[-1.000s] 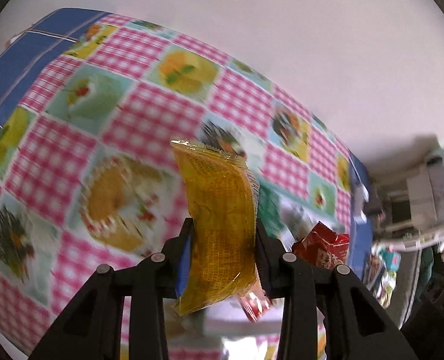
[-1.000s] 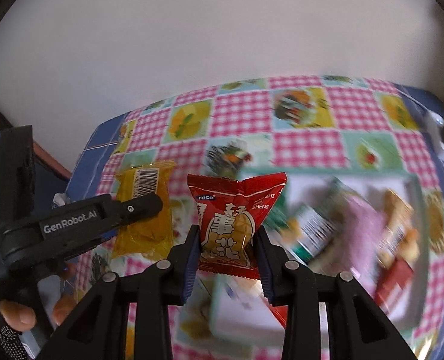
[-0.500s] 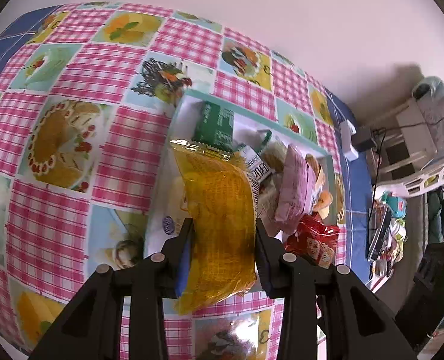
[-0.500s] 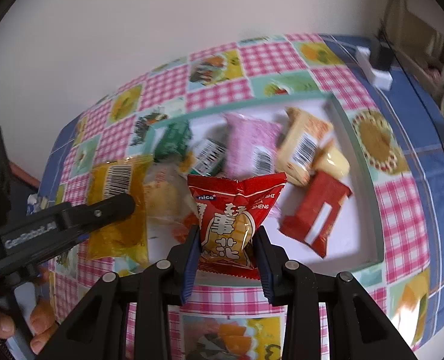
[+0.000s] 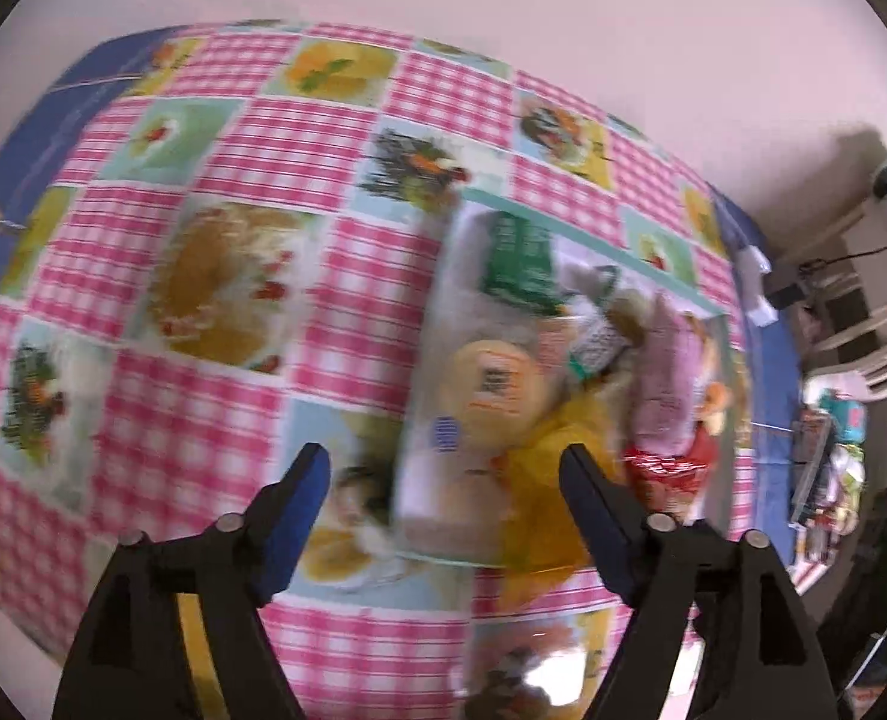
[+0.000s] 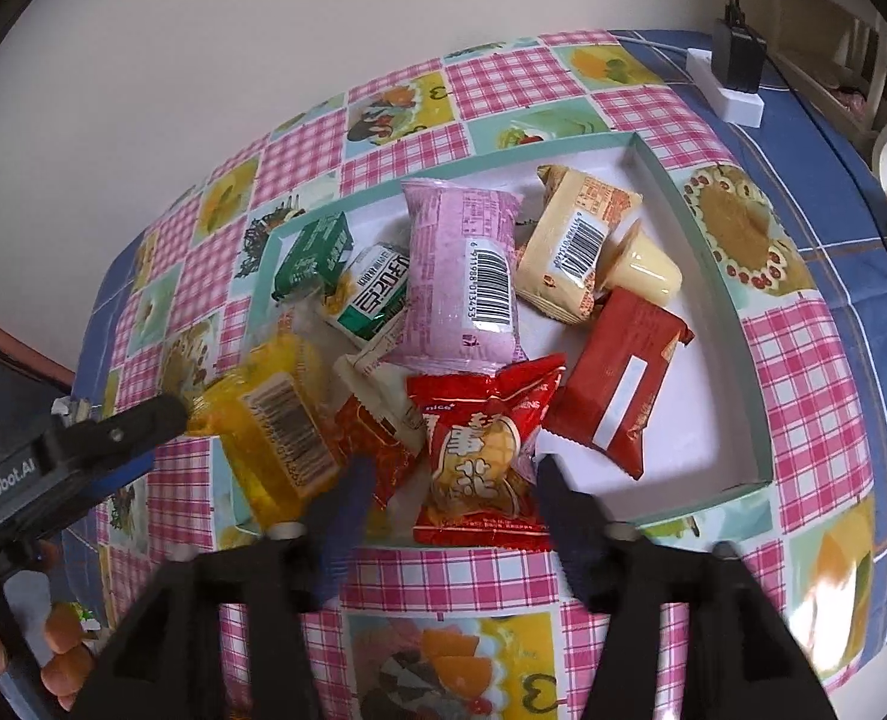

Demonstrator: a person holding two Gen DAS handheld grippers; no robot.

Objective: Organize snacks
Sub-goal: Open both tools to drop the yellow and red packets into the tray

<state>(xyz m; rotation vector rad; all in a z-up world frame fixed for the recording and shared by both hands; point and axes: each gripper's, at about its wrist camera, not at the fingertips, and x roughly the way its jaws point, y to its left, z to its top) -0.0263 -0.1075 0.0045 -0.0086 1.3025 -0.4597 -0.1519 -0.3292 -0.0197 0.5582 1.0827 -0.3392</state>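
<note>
Over the near edge of the shallow teal-rimmed white tray (image 6: pixel 707 276), both claws have just been opening: the left claw (image 5: pixel 443 474) stands apart above the yellow plastic snack packet (image 6: pixel 275 426), the right claw (image 6: pixel 452 486) apart around the red foil snack bag (image 6: pixel 479 450), both lying among the tray's snacks.

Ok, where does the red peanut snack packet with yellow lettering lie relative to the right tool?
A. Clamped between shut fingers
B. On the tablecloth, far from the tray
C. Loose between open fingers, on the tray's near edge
C: the red peanut snack packet rests on the teal-rimmed tray's near edge, untouched between the right tool's spread fingers.
</note>
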